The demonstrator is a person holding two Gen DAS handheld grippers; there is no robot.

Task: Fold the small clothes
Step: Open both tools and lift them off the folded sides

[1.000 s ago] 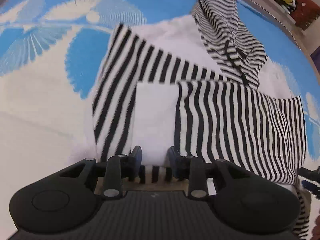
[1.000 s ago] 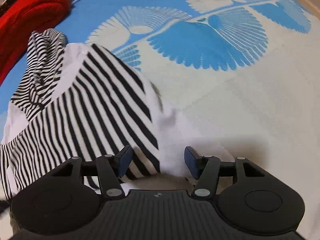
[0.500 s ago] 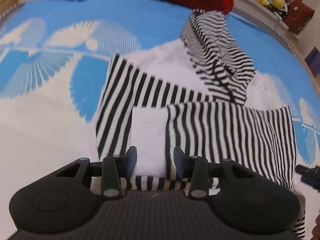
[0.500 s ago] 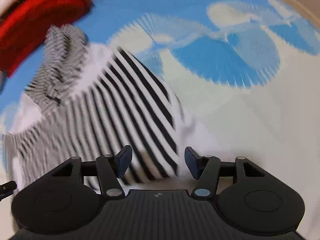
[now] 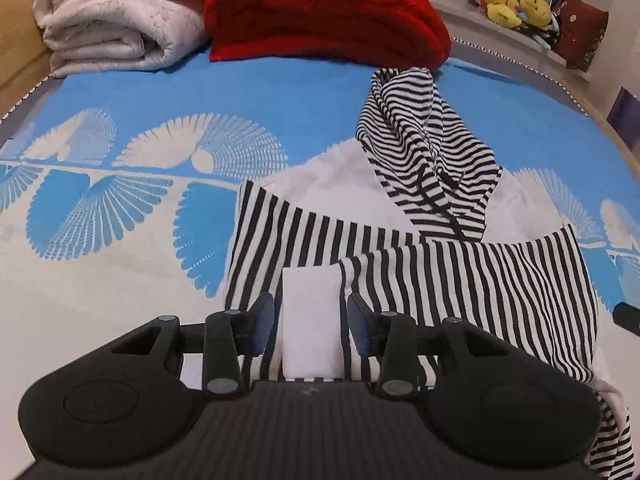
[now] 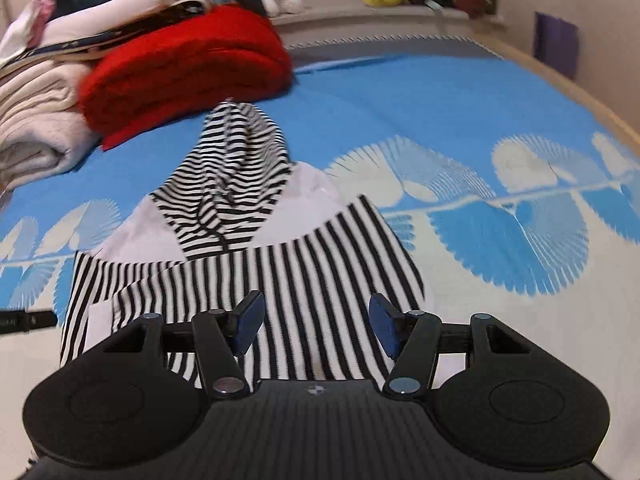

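The hoodie point(image 5: 400, 248) is laid on the blue-and-white bed cover point(image 5: 120, 280), in front of the red blanket point(image 5: 324, 12) and the pale folded blanket point(image 5: 116, 12). Its striped hood point(image 5: 420, 148) is pointed away, toward the red blanket, so the long axis is taken to run from the hood back to the near hem. Both striped sleeves are seen folded across the body, the one with the white cuff point(image 5: 312, 320) on top.

The left gripper point(image 5: 311, 326) is held above the cuff with its jaws spread and nothing pinched; the cuff is seen between the pads point(image 5: 264, 320) but appears untouched. The right gripper point(image 6: 316, 326) is also spread, with striped cloth seen below it and nothing clamped.

The sleeve fold is judged done, and the lengthwise fold is judged to be next. For that to be done well, the near hem should be taken at two corners well apart, one per gripper, with all layers pinched together so the sleeves are not dragged out. The hem should be lifted evenly and carried toward the hood along the long axis, then laid flat. A skewed fold is risked if one side is lifted ahead of the other.
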